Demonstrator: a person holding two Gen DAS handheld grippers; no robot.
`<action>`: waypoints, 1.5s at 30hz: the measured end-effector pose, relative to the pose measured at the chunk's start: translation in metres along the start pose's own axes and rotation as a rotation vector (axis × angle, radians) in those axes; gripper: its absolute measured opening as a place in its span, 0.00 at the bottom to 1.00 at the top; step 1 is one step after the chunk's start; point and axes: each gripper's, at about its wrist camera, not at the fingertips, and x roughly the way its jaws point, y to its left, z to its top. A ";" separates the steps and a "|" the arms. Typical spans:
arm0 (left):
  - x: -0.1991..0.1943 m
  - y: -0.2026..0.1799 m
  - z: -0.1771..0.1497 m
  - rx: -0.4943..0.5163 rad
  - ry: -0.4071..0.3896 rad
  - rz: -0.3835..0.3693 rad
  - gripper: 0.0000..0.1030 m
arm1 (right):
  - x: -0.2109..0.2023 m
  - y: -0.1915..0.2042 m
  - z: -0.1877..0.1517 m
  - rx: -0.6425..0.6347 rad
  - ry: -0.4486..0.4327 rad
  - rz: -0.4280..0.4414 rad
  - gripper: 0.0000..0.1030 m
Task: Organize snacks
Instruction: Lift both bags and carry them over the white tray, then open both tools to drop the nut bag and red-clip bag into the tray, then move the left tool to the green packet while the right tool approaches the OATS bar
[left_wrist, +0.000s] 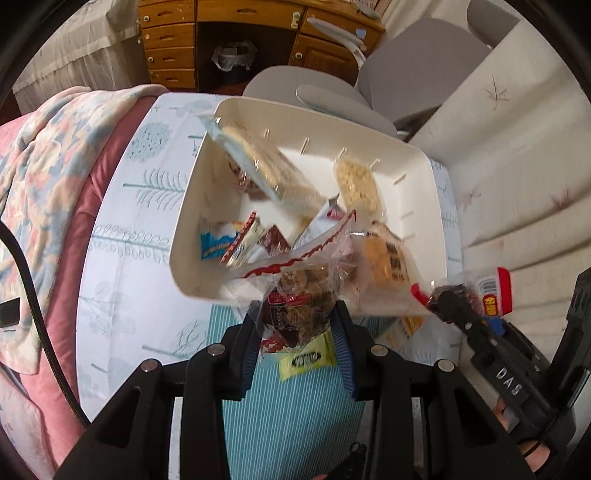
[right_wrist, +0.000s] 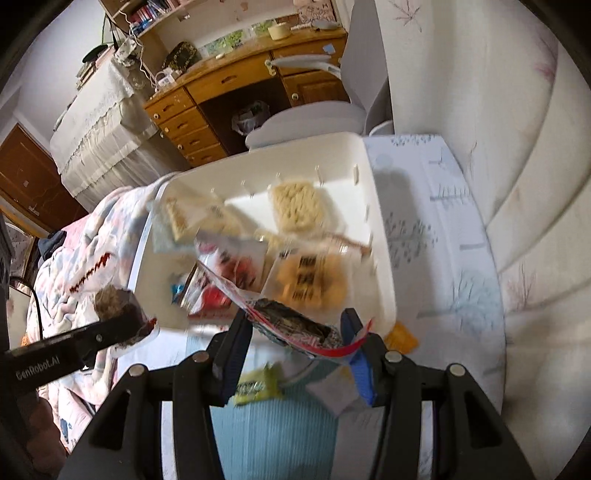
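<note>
My left claw (left_wrist: 295, 321) and right claw (right_wrist: 295, 328) each pinch 1 wrapped snack just short of the white bin (left_wrist: 421, 206) ahead, already holding several packets; 2 loose packets wait below.

1. A home bedroom is shown: a bed covered with a pale tree-printed sheet (left_wrist: 122, 229) and a pink floral quilt (left_wrist: 33, 166) is seen.
2. A padded cream headboard (right_wrist: 535, 184) is seen beside the sheet.
3. A wooden desk with drawers (right_wrist: 221, 92) is placed against the wall, with a lined waste bin (left_wrist: 232, 55) under it and a grey chair (left_wrist: 417, 66) in front.
4. Books are kept on a shelf (right_wrist: 147, 14) above the desk.
</note>
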 end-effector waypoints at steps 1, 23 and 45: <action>0.001 0.001 0.001 -0.007 -0.007 0.000 0.35 | 0.001 -0.002 0.004 -0.005 -0.011 -0.002 0.49; -0.002 0.017 -0.024 -0.087 -0.089 -0.032 0.74 | 0.003 -0.033 0.001 0.081 -0.024 0.078 0.70; 0.031 -0.004 -0.097 -0.099 0.055 -0.075 0.78 | 0.021 -0.061 -0.074 0.187 0.147 0.006 0.70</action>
